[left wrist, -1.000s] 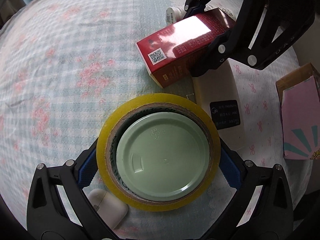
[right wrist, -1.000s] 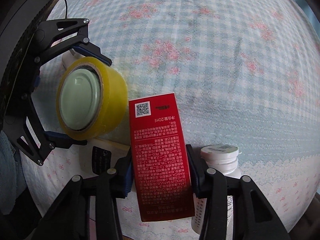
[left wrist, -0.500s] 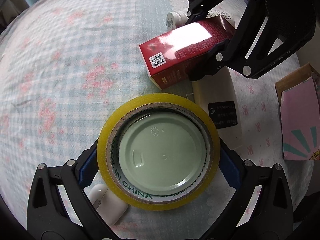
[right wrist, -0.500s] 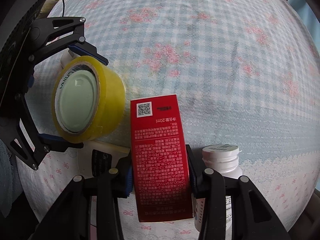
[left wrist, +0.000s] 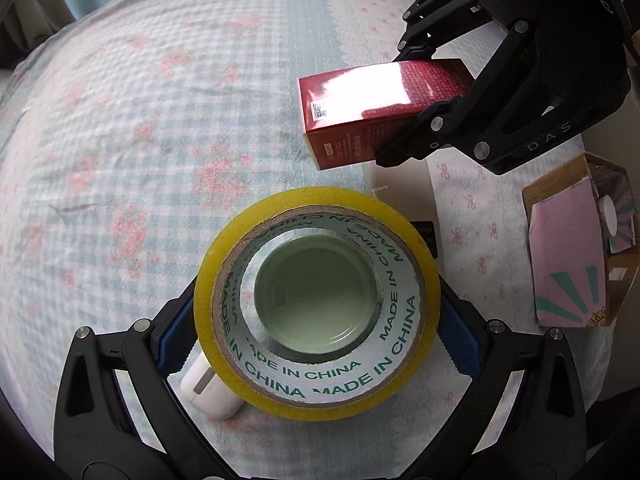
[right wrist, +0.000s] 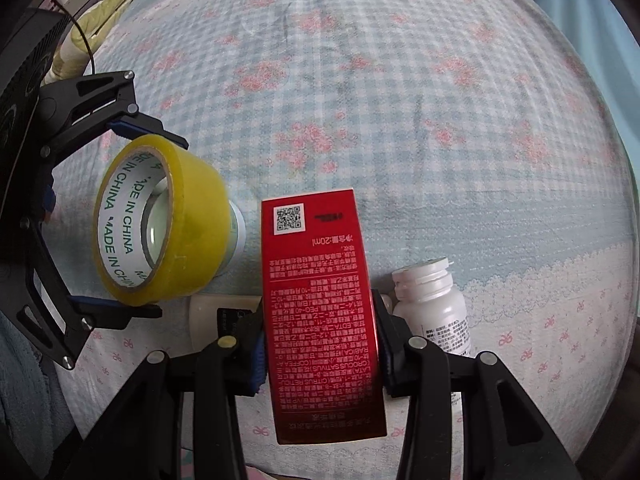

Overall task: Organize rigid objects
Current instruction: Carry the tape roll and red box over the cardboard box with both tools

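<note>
Yellow tape roll (left wrist: 316,300), glossy, with a printed cardboard core, is clamped across its outer rim by the left gripper (left wrist: 316,332), which points steeply down over a pale green round lid (left wrist: 316,300) seen through the core. Red carton (right wrist: 320,312), rectangular, shiny, densely printed, is pinched between the blue pads of the right gripper (right wrist: 320,356), held above the checked floral cloth (right wrist: 400,100). White plastic bottle (right wrist: 432,308) lies just beside it.

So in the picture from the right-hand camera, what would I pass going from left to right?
Left gripper → yellow tape roll → red box held by the right gripper → white pill bottle.
</note>
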`<state>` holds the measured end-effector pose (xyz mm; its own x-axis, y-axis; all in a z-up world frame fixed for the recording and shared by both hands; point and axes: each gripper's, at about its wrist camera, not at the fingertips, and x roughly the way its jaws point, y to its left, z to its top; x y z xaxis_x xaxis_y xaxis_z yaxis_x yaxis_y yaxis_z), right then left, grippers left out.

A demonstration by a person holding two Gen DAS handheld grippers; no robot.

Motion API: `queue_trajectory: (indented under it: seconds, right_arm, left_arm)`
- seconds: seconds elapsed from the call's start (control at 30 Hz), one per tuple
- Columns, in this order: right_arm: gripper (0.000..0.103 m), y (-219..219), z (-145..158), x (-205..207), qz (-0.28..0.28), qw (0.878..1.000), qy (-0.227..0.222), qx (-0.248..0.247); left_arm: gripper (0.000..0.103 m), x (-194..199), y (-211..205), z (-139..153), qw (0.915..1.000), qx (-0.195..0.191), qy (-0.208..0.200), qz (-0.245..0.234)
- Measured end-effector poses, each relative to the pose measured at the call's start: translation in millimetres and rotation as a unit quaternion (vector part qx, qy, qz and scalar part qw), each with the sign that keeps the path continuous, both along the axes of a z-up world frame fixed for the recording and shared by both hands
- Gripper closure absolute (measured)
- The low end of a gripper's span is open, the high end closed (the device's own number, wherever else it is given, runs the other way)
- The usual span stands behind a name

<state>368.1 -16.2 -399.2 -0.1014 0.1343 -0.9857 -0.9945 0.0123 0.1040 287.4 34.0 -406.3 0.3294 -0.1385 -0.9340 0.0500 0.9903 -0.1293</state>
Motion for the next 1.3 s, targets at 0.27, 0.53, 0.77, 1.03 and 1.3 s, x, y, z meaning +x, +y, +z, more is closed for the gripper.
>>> queue_trajectory:
  seconds: [0.27, 0.53, 0.77, 1.03, 1.3]
  right_arm:
    - [0.064, -25, 71, -7, -0.090, 0.995, -0.012, 0.044]
    - [0.064, -71, 137, -6, -0.210, 0.974, -0.014, 0.086]
    - [0.064, -151, 193, -18, -0.345, 0.929, -0.008, 0.131]
    - [0.064, -281, 237, -38, -0.511, 0.845, -0.027, 0.157]
    - [0.064, -392, 246, -60, -0.619, 0.771, -0.061, 0.134]
  left_arm:
    - [0.003, -18, 0, 62, 0.9994, -0.003, -0.034, 0.001]
    - [0.003, -39, -15, 123, 0.9983, -0.009, -0.055, -0.019]
    - [0.003, -48, -59, 183, 0.9942, 0.009, -0.077, -0.074]
    - [0.003, -37, -147, 236, 0.9840, -0.002, -0.108, -0.142]
    - [0.003, -26, -253, 235, 0.9733, -0.041, -0.098, -0.204]
